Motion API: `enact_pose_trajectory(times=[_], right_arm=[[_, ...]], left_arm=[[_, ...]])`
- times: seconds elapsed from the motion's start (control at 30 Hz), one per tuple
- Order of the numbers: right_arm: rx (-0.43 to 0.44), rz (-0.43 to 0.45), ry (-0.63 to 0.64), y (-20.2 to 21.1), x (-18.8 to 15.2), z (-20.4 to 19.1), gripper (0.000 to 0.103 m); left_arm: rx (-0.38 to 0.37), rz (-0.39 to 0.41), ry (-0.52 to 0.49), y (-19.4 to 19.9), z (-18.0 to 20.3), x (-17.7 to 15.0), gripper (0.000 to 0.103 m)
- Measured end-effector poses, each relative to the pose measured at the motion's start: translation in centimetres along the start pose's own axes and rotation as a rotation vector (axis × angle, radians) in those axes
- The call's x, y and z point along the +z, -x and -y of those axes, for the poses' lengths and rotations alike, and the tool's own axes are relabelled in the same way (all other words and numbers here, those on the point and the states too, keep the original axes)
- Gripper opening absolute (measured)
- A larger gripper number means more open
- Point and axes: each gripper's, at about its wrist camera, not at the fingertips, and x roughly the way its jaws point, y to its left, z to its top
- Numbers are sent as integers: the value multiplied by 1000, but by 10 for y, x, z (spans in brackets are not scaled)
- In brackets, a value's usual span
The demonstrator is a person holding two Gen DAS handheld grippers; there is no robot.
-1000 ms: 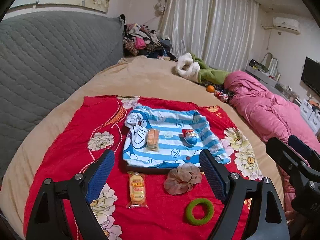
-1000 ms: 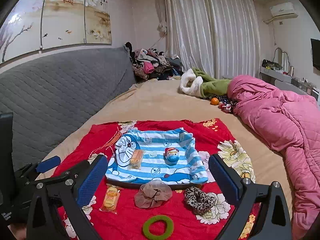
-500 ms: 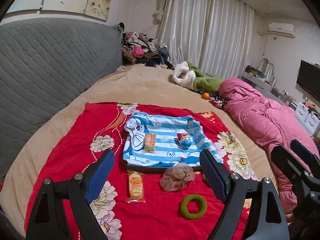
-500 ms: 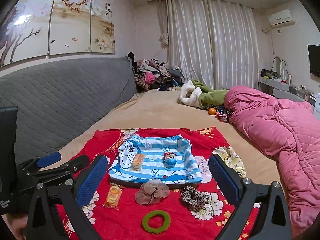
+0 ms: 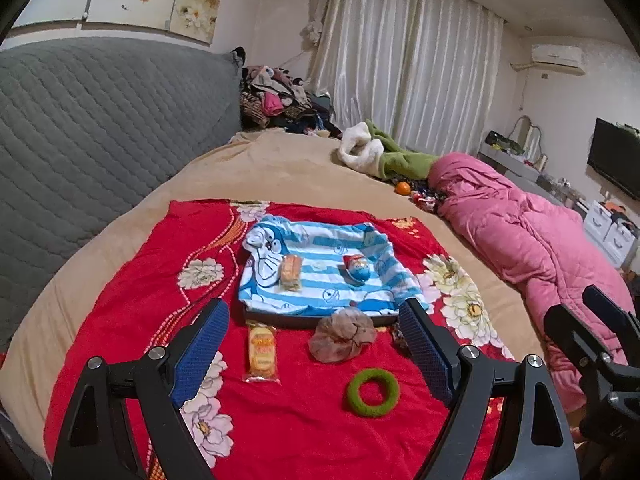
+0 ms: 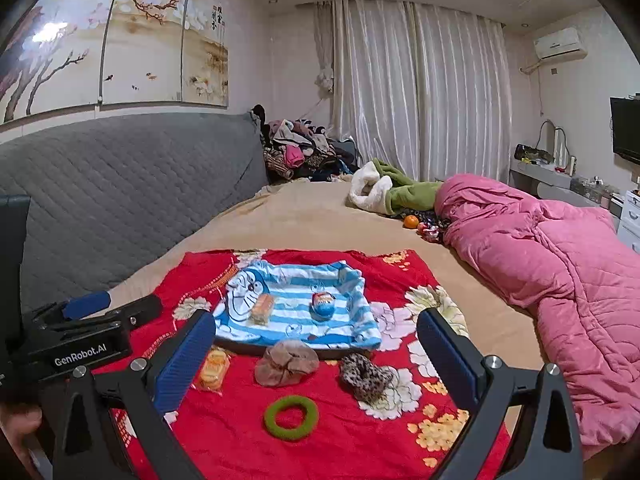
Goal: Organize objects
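A tray [image 5: 280, 318] with a blue striped cloth sits on a red blanket [image 5: 120, 300] on the bed [image 5: 280, 168]. In the tray a snack bar [image 5: 291, 273] points away from us, and a toy egg [image 5: 357, 267] lies to its right. Just in front of the tray lies a yellow snack [image 5: 262, 350], long way pointing at the tray, with a brown scrunchie [image 5: 342, 339], a spotted scrunchie [image 6: 366, 376] and a green ring [image 5: 373, 392]. A pink quilt [image 5: 532, 248] lies right of the tray. Both tongs, left [image 5: 314, 350] and right [image 6: 316, 364], are wide apart and hold nothing.

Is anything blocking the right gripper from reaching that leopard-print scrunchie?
Nothing visible does. The right gripper stands open above the red cloth, and the leopard-print scrunchie lies uncovered, apart from the brown scrunchie beside it.
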Motion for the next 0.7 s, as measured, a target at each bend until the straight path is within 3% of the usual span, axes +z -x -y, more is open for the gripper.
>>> enact_pose_trajectory(times=[0.7], right_arm=[[-54, -40, 51, 15, -40, 21, 102]], left_arm=[[23, -53, -81, -9, 31, -65, 88]])
